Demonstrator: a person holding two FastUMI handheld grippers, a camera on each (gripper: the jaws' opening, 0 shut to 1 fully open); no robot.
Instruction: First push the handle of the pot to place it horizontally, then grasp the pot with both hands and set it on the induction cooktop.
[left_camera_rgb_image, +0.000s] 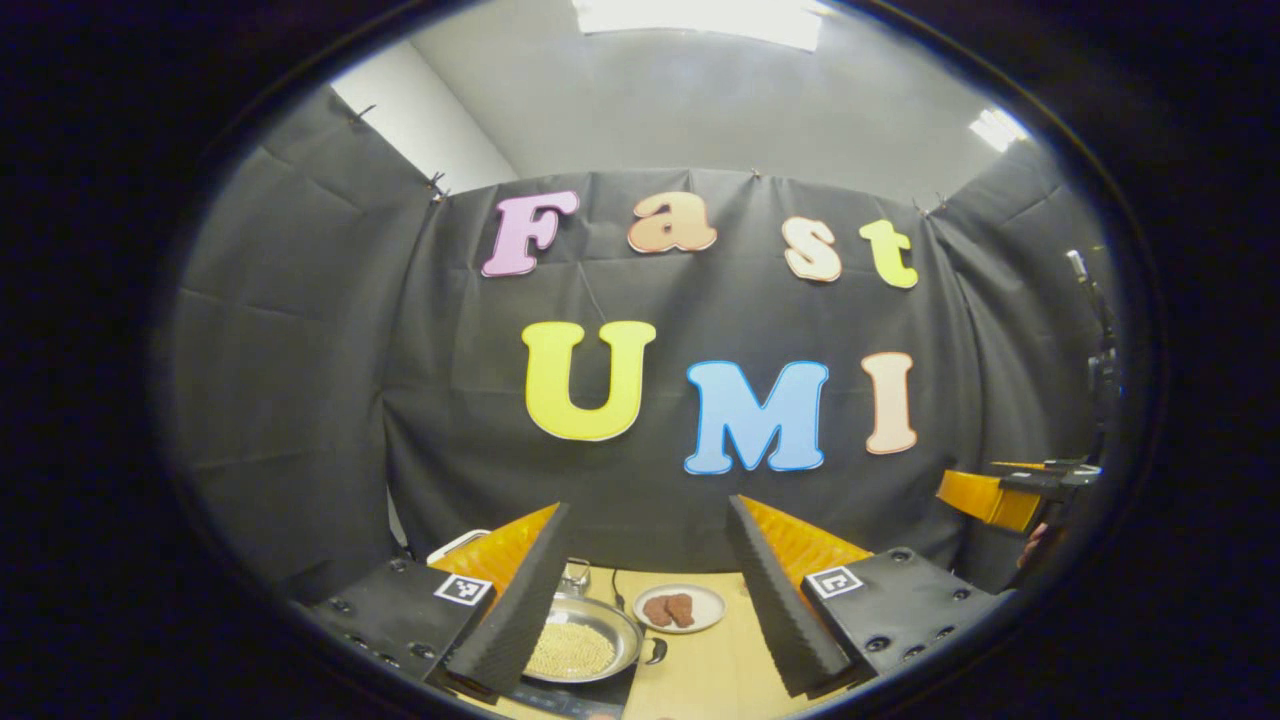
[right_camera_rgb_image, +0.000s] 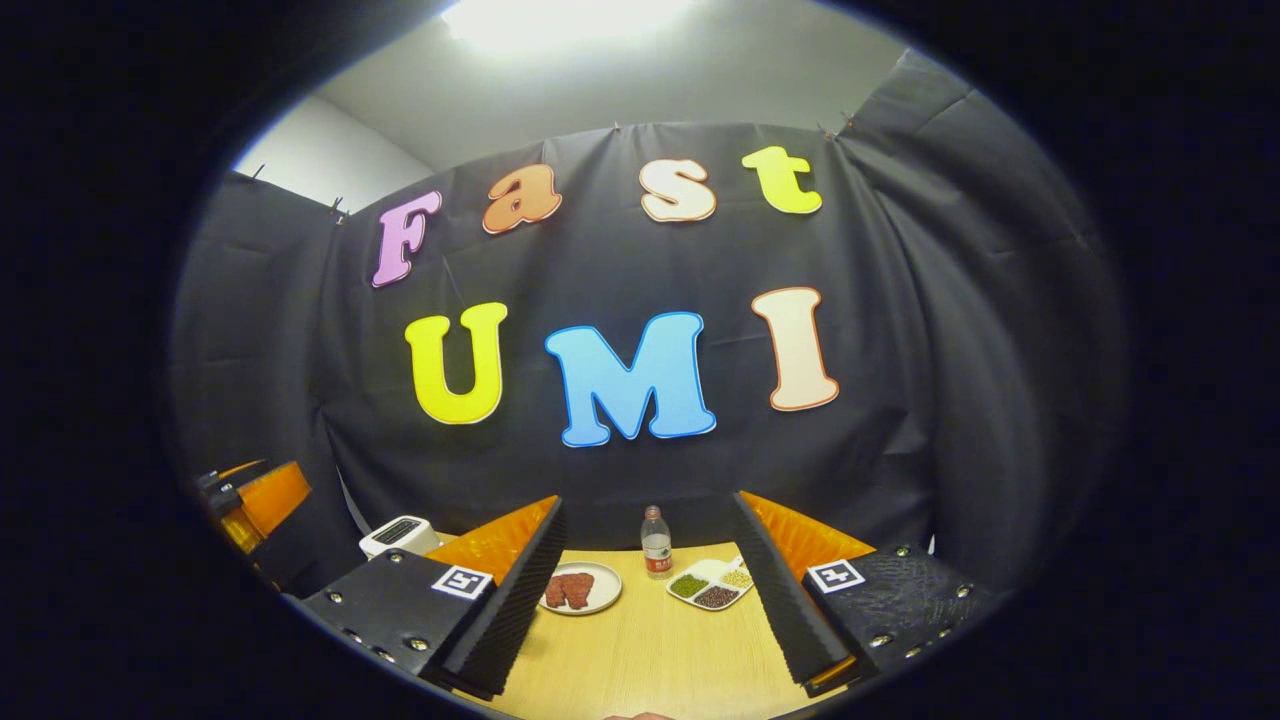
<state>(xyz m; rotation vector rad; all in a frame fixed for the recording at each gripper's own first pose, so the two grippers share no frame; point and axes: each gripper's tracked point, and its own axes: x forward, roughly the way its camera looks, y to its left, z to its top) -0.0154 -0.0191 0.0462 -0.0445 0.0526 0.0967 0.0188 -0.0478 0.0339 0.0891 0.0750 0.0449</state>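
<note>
While the pot (left_camera_rgb_image: 590, 640) sat at six o'clock on the cooktop (left_camera_rgb_image: 570, 700), the left gripper (left_camera_rgb_image: 640, 610) and right gripper (right_camera_rgb_image: 645, 600) both hovered spread, holding nothing.

pot (left_camera_rgb_image: 585, 640) half-hidden by finger | cooktop (left_camera_rgb_image: 570, 700) cut off (perhaps)

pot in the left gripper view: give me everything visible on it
The pot is a shallow, round, shiny metal pan, upright and uncovered, holding a layer of small pale yellow grains. A short dark handle sticks out at its right side; a metal fitting rises at its far rim. It sits on a dark flat surface at the table's near edge, left of a plate of brown food. The left hand-held gripper hangs open above it, one finger overlapping its left part in view; contact cannot be told.
</note>
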